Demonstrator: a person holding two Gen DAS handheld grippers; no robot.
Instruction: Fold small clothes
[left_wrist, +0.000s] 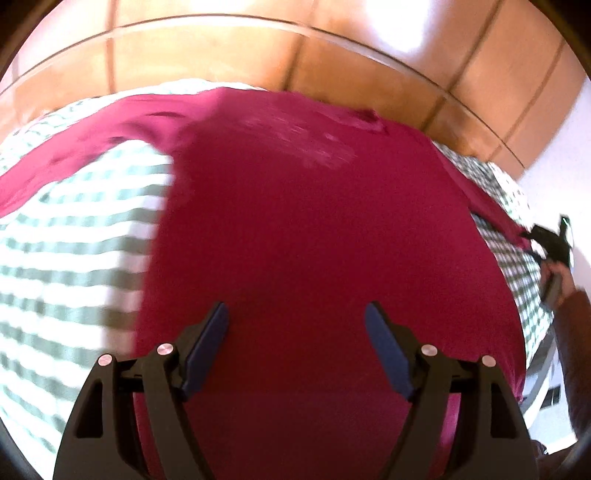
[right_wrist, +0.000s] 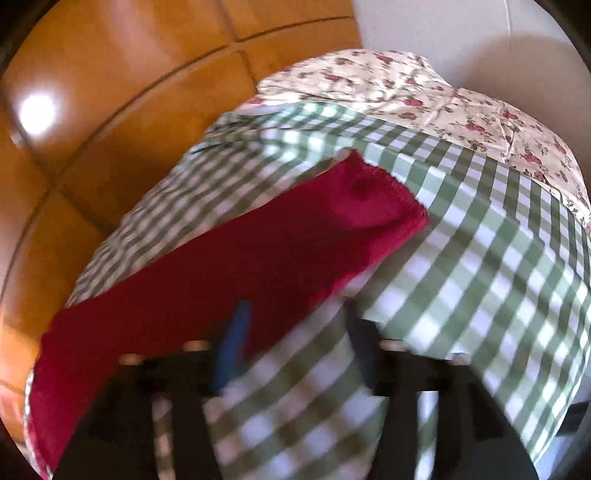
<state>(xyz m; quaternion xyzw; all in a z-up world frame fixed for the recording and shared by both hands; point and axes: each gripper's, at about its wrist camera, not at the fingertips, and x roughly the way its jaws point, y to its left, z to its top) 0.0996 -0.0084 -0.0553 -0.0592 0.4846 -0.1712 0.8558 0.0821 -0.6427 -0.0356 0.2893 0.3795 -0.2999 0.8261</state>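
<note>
A red long-sleeved top (left_wrist: 303, 229) lies spread flat on a green-and-white checked cloth (left_wrist: 74, 236). My left gripper (left_wrist: 297, 321) hovers over the lower middle of its body, open, with only flat red fabric showing between the blue pads. At the far right of this view, my right gripper (left_wrist: 546, 240) sits by the end of the top's right sleeve (left_wrist: 491, 210). In the right wrist view that red sleeve (right_wrist: 258, 258) runs diagonally across the checked cloth (right_wrist: 480, 258). My right gripper (right_wrist: 295, 332) is blurred and open. Its left finger overlaps the sleeve's edge, and checked cloth shows between the fingers.
A floral fabric (right_wrist: 443, 99) lies beyond the checked cloth at the upper right. Orange-brown floor tiles (left_wrist: 221, 55) lie past the far edge of the surface. A white wall (right_wrist: 461, 33) stands behind. A person's forearm (left_wrist: 572, 314) enters at the right edge.
</note>
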